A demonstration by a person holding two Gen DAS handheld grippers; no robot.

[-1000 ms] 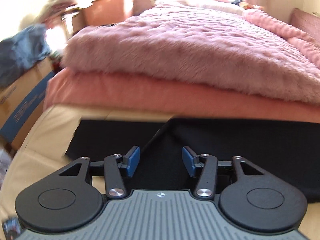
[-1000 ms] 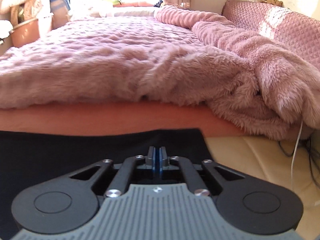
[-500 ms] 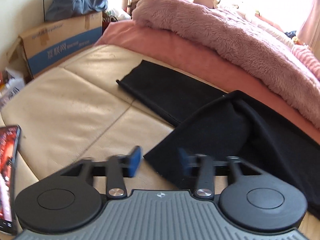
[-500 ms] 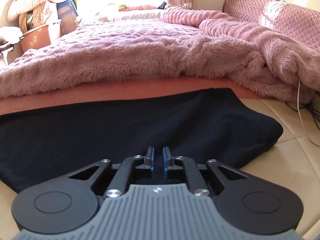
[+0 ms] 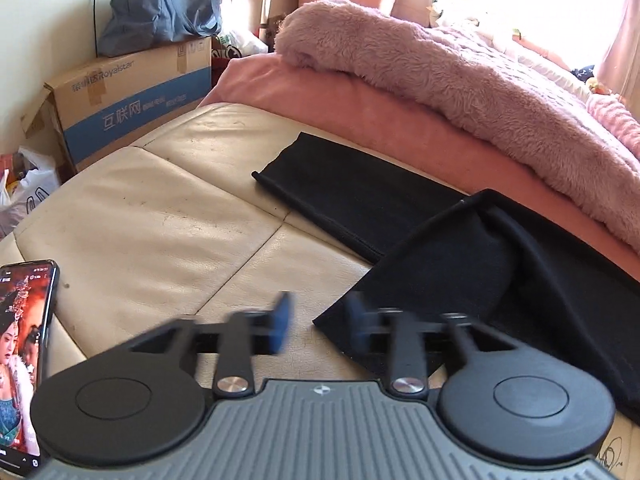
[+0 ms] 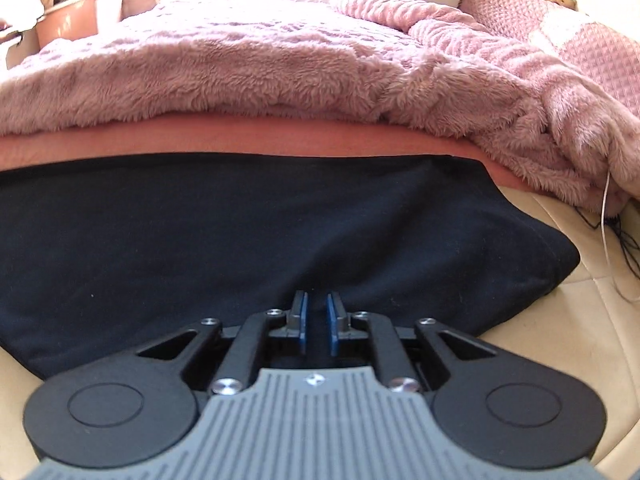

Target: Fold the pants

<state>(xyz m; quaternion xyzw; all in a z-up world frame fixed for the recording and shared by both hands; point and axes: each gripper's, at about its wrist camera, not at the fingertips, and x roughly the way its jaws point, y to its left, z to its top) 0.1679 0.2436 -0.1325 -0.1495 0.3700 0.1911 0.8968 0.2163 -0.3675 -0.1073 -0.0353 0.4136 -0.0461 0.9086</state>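
Left wrist view shows our left gripper [image 5: 316,326] hovering over the cream leather surface [image 5: 160,216] with its jaws opening, blurred, and nothing clamped between them; the near corner of the black pants [image 5: 460,264] lies just ahead, about level with the right-hand pad. The pants are spread along the edge of the bed, beside the pink sheet [image 5: 360,108] and the fluffy blanket [image 5: 480,84], with one leg [image 5: 344,192] lying flat toward the cardboard box [image 5: 132,100] and the other leg crossed over it at an angle. A lit phone [image 5: 24,344] sits at the left edge of that view. In the right wrist view our right gripper [image 6: 316,322] sits low over the wider end of the pants [image 6: 280,232], its jaws opening, only narrowly apart, with no cloth pinched between the pads. We judge the step in hand to be getting a fresh hold so the crossed leg can be squared up with the flat one. To do it well, we should bring the left jaws wide around that near corner, bite a single hem edge rather than a bunch, and pull level so the seam stays straight. The right jaws should pin or pinch the wide end lightly, keeping the fabric from sliding on the smooth leather.
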